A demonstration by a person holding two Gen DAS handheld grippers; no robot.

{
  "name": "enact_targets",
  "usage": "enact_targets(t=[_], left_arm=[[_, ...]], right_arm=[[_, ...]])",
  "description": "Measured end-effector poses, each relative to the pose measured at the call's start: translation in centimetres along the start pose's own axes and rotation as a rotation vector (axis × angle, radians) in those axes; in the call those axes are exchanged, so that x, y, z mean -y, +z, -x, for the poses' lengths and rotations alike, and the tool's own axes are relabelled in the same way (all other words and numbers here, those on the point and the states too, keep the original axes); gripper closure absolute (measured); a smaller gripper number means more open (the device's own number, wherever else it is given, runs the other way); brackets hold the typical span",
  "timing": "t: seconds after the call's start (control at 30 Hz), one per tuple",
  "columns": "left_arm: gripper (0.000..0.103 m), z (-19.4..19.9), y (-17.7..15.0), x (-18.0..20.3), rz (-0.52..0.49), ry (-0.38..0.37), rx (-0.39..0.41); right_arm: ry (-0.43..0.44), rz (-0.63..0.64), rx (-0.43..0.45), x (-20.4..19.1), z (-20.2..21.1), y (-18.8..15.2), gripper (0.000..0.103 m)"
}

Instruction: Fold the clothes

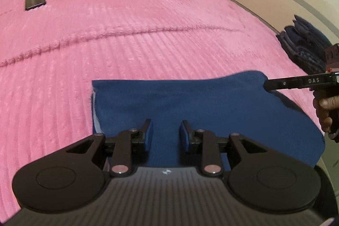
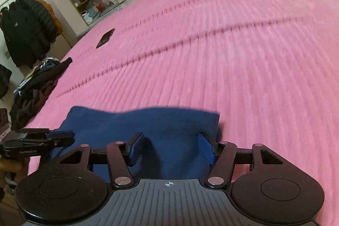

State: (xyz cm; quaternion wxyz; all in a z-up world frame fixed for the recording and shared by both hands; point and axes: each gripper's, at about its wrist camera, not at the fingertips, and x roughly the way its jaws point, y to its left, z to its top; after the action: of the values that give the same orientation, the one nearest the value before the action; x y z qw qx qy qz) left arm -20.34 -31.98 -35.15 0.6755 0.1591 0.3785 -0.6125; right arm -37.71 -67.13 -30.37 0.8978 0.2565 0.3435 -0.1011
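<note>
A folded blue garment (image 1: pixel 190 103) lies on the pink bedspread (image 1: pixel 127 35) near the bed's front edge. My left gripper (image 1: pixel 165 132) hovers over its near part with jaws open and nothing between them. My right gripper (image 2: pixel 169 147) is open over the same blue garment (image 2: pixel 148 124); the cloth's right edge bunches against its right pad. The right gripper (image 1: pixel 269 86) also shows in the left wrist view at the garment's far right corner. The left gripper (image 2: pixel 63 135) shows in the right wrist view at the garment's left edge.
A dark phone (image 1: pixel 35 1) lies far back on the bed; it also shows in the right wrist view (image 2: pixel 105 38). Dark folded clothes (image 1: pixel 305 46) sit by the headboard. A pile of clothes (image 2: pixel 36 88) and hanging jackets (image 2: pixel 27 29) stand beside the bed.
</note>
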Motion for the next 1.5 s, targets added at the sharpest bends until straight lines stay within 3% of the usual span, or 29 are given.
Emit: enact_targets(t=[0.27, 0.43, 0.5, 0.57, 0.67, 0.8, 0.9, 1.0, 1.13, 1.2, 1.4, 1.5], left_arm=[[0.082, -2.1, 2.1, -3.2, 0.066, 0.072, -0.013], [0.083, -0.7, 3.1, -2.8, 0.069, 0.042, 0.048], [0.081, -0.8, 3.2, -2.6, 0.070, 0.005, 0.051], [0.081, -1.7, 2.9, -2.3, 0.040, 0.043, 0.017], [0.081, -2.2, 2.0, -2.6, 0.007, 0.097, -0.009], [0.084, 0.0, 1.2, -2.5, 0.007, 0.127, -0.002], [0.084, 2.9, -0.1, -0.7, -0.003, 0.095, 0.033], [0.080, 5.2, -2.2, 1.8, -0.014, 0.026, 0.060], [0.079, 5.5, -6.3, 4.3, -0.055, 0.000, 0.012], [0.077, 5.9, -8.1, 4.7, -0.077, 0.034, 0.042], [0.077, 7.7, -9.6, 4.7, -0.036, 0.074, 0.045], [0.080, 8.7, -9.2, 5.5, -0.066, 0.106, 0.052]], right_arm=[[-0.083, 0.044, 0.014, -0.2, -1.8, 0.6, 0.042], [-0.120, 0.101, 0.101, -1.9, 0.6, 0.5, 0.042], [-0.104, 0.154, 0.124, -3.7, 1.7, -0.2, 0.042], [-0.052, 0.179, 0.097, -5.1, 1.7, -1.3, 0.042], [-0.040, 0.238, 0.008, -5.8, 0.4, -3.8, 0.042], [-0.131, 0.248, 0.025, -4.9, 2.3, -5.1, 0.042], [-0.181, 0.237, 0.073, -5.8, 5.1, -5.9, 0.042], [-0.121, 0.271, 0.131, -8.8, 7.6, -8.5, 0.042], [-0.123, 0.327, 0.084, -11.2, 7.5, -13.5, 0.042], [-0.136, 0.357, 0.083, -11.5, 7.7, -15.7, 0.042], [-0.220, 0.383, 0.075, -12.3, 9.3, -16.2, 0.042], [-0.195, 0.335, 0.117, -12.6, 10.3, -15.8, 0.042]])
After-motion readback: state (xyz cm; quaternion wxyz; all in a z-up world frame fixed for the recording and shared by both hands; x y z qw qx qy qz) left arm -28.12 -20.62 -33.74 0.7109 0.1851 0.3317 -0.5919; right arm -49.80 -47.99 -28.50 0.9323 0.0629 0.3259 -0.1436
